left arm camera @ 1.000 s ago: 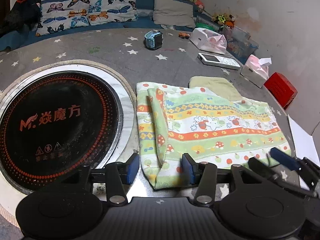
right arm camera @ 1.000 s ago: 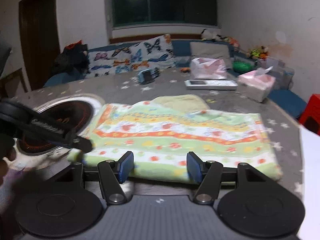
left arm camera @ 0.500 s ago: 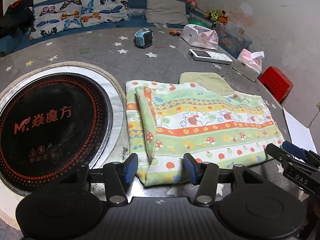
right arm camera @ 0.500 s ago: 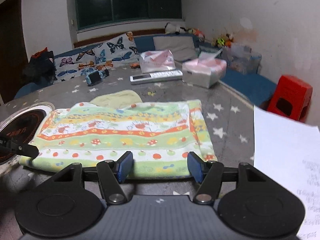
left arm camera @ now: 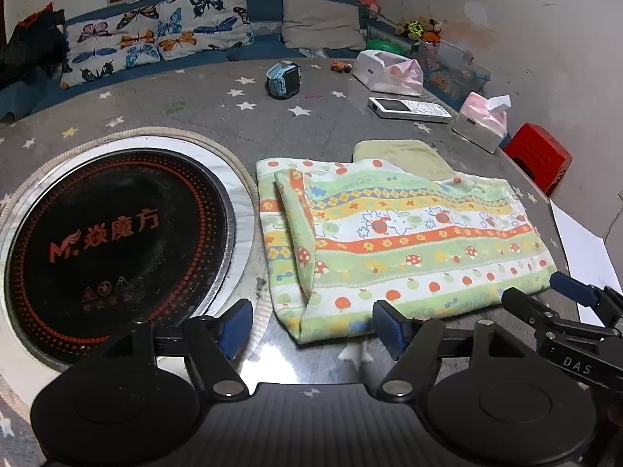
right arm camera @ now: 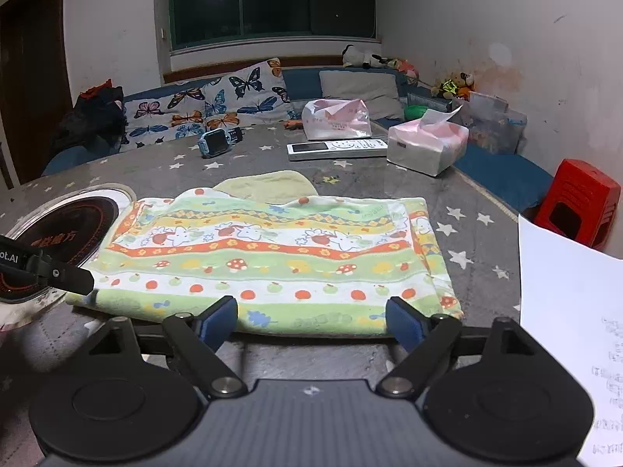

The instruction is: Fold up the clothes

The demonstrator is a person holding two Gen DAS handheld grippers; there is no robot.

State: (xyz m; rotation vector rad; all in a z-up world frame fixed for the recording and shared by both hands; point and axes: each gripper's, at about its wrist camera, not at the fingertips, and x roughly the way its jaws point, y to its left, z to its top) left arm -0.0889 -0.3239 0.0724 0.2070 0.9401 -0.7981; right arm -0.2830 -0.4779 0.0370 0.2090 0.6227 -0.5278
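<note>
Nearest, the left gripper (left arm camera: 309, 329) and the right gripper (right arm camera: 311, 323) both stand with jaws wide apart and empty at the near hem of the printed garment (right arm camera: 272, 260), lying flat, partly folded on the starred table (right arm camera: 389, 179) right of the round hob (left arm camera: 117, 241). It looks soft, light and limp, best pinched at the near corners. Farther back, an open tissue box (right arm camera: 428, 144) shows a pulled-up tissue, and the pink-and-white bag (right arm camera: 337, 118) hides its contents

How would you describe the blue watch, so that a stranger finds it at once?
Start at the round black cooktop in the grey star-patterned table, then look towards the butterfly cushions. The blue watch stands there alone, left of the white remote; nothing else on the table is light blue.
</note>
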